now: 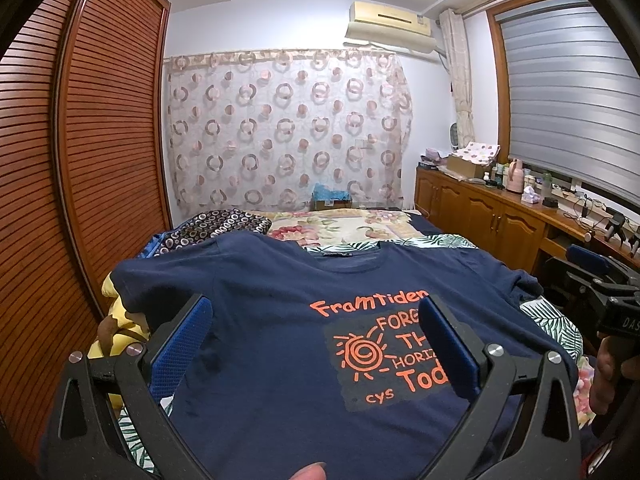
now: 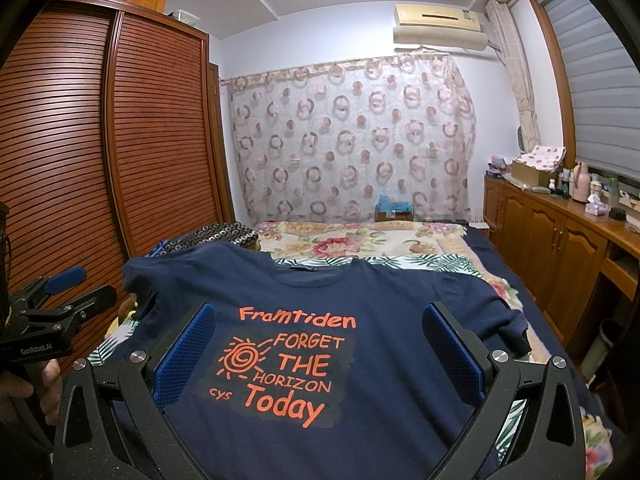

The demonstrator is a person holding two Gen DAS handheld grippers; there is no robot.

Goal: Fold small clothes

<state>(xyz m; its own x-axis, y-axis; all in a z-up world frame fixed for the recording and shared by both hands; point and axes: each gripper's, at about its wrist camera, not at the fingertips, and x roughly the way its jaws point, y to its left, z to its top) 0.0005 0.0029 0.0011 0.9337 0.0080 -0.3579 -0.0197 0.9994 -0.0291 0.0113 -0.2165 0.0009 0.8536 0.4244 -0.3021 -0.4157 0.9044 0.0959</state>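
Navy T-shirt (image 2: 384, 320) spread face up across the middle and lower frame of both views, collar toward the top, orange print (image 2: 286, 364) centred, sleeves out to left and right. Lying on the bed (image 2: 476, 248), over a leaf-patterned sheet (image 2: 404, 261) with a floral quilt (image 2: 360, 240) beyond, toward the frame's centre. Probably light, limp and non-slippery; likely to sag and drag if lifted by one point, so best pinched at a sleeve seam or hem corner, both sides together. Soft, uneven bedding underneath, apt to wrinkle the cloth.

Slatted wooden wardrobe (image 2: 80, 140) filling the left of the frame, circle-patterned curtain (image 2: 352, 136) at centre top, air conditioner (image 2: 440, 24) above it, low cabinet (image 2: 560, 232) with bottles along the right under a blinded window (image 1: 572, 92).

Left gripper (image 1: 316, 322) released, blue pads (image 1: 192, 332) wide apart above the shirt, grasping nothing. Right gripper (image 2: 316, 328) likewise spread open and empty, low in frame.
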